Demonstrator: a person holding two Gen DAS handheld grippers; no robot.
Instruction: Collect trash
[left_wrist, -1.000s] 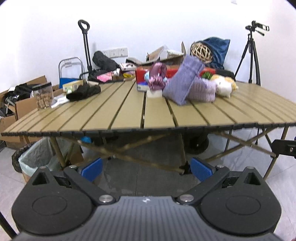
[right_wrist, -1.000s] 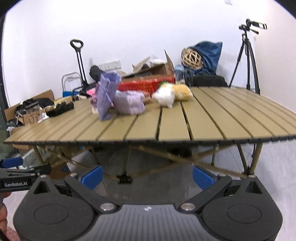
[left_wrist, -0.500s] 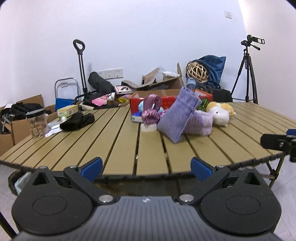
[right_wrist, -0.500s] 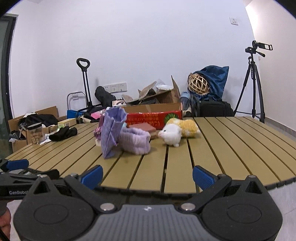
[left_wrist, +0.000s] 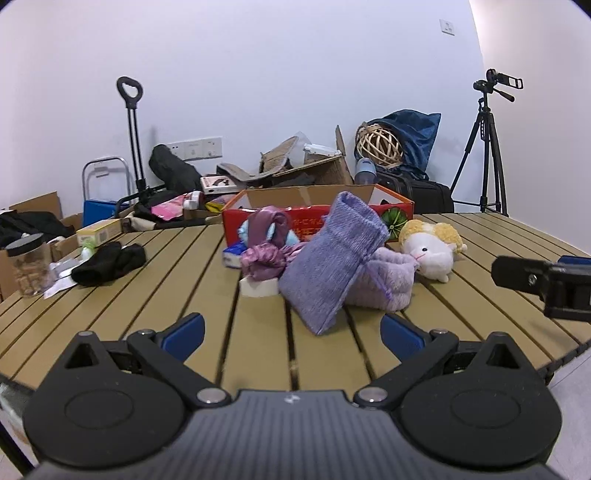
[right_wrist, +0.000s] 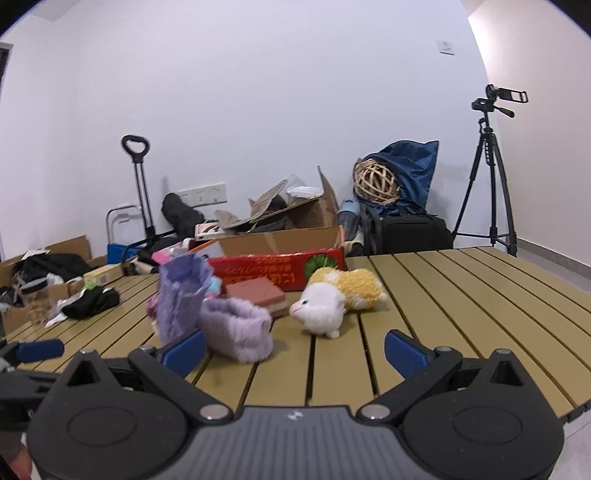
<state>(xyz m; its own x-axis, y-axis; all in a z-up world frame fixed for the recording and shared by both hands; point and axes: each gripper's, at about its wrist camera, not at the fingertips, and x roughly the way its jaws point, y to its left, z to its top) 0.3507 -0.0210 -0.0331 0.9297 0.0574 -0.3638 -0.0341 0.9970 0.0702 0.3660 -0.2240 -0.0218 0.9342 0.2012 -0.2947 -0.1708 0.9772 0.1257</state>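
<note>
Now: left gripper (left_wrist: 291, 328) over near edge of bench (left_wrist: 155, 295), fingers (left_wrist: 184, 331) spread wide, nothing between them. Right gripper (right_wrist: 293, 349) same: fingers (right_wrist: 404, 352) wide apart, empty, over bench edge further right. Right gripper's tip visible at right edge of left view; left gripper's blue tip at left edge of right view.

Mid-bench, a cluster: purple pouch (left_wrist: 332, 262) standing tilted, leaning on lilac fuzzy pouch (left_wrist: 384, 286) lying on its side, touching. Just left of those, satin scrunchie bundle (left_wrist: 266, 251) on top of white block (left_wrist: 258, 288). Small blue-white box (left_wrist: 232, 256) beside bundle. Plush toy (left_wrist: 432, 251), white and yellow, lying just right of lilac pouch. Brown block (right_wrist: 258, 291) between pouches and plush, seen from right view only. Behind cluster, red box (left_wrist: 314, 218) with open cardboard flaps.

Left side of bench: black cloth (left_wrist: 110, 264) crumpled, white scraps (left_wrist: 57, 286) beside it, jar (left_wrist: 29, 267) with black lid near edge. All well apart from cluster.

Beyond bench, along wall: hand cart (left_wrist: 133, 144), cardboard boxes, wicker ball (left_wrist: 380, 147) against blue bag (left_wrist: 417, 136), tripod (left_wrist: 484, 147) with camera.

Which items count as trash: cannot tell; scraps by black cloth look likeliest.
</note>
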